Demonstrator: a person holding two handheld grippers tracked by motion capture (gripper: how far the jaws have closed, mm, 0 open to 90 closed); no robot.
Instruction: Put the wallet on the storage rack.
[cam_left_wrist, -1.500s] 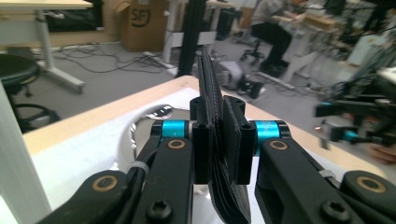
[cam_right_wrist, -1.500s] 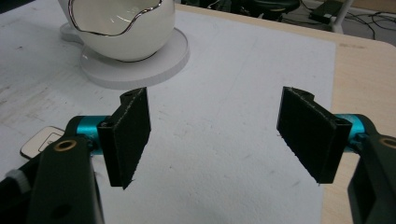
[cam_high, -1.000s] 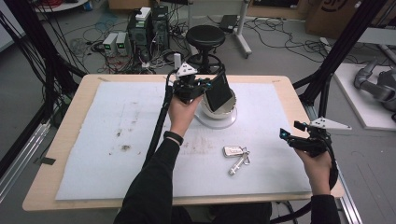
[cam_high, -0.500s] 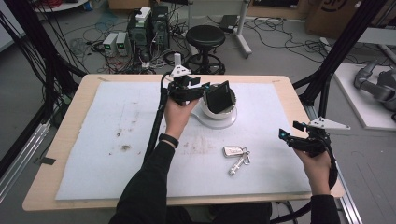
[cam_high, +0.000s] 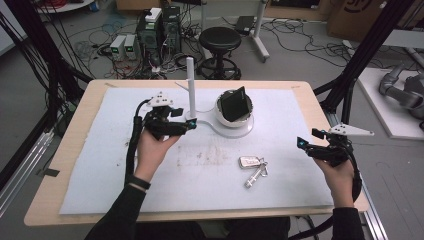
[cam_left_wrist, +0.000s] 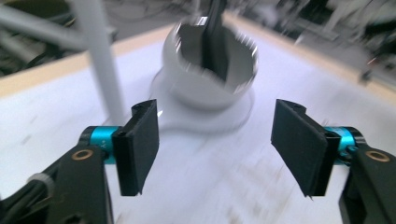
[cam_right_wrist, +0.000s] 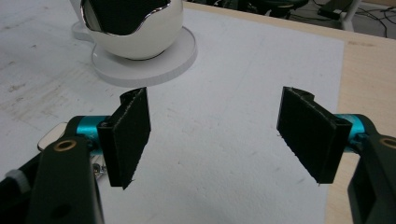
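In the high view, the left claw (cam_high: 189, 124) is held low over the white mat (cam_high: 125, 165), with its tips just beside the foot of a white post (cam_high: 190, 85). Its jaws have just been opening and there is nothing between them. The white bowl (cam_high: 231, 117) stands on a round white base (cam_high: 239, 132) past the tips of this claw, near them but not touching. A flat black card (cam_high: 235, 104) leans inside the bowl, and its lower part is hidden by the bowl wall. The right claw (cam_high: 305, 145) is well apart from the bowl, near the right edge of the mat; its jaws are small here and the gap is hard to judge. A bunch of keys (cam_high: 253, 167) lies on the mat between the two claws, closer to the right one.

In the left gripper view, the picture is blurred by motion. The jaws stand wide apart and empty. The bowl (cam_left_wrist: 210, 70) is straight ahead, beyond the tips, with the black card (cam_left_wrist: 215, 46) upright in it. The post (cam_left_wrist: 100, 60) rises just behind the left jaw.

In the right gripper view, the jaws are spread wide with only bare mat (cam_right_wrist: 224, 140) between them. The bowl (cam_right_wrist: 135, 28) is ahead and to the left, cut off at the top edge. A part of the keys (cam_right_wrist: 51, 135) shows behind the left jaw, mostly hidden. I cannot read any writing.
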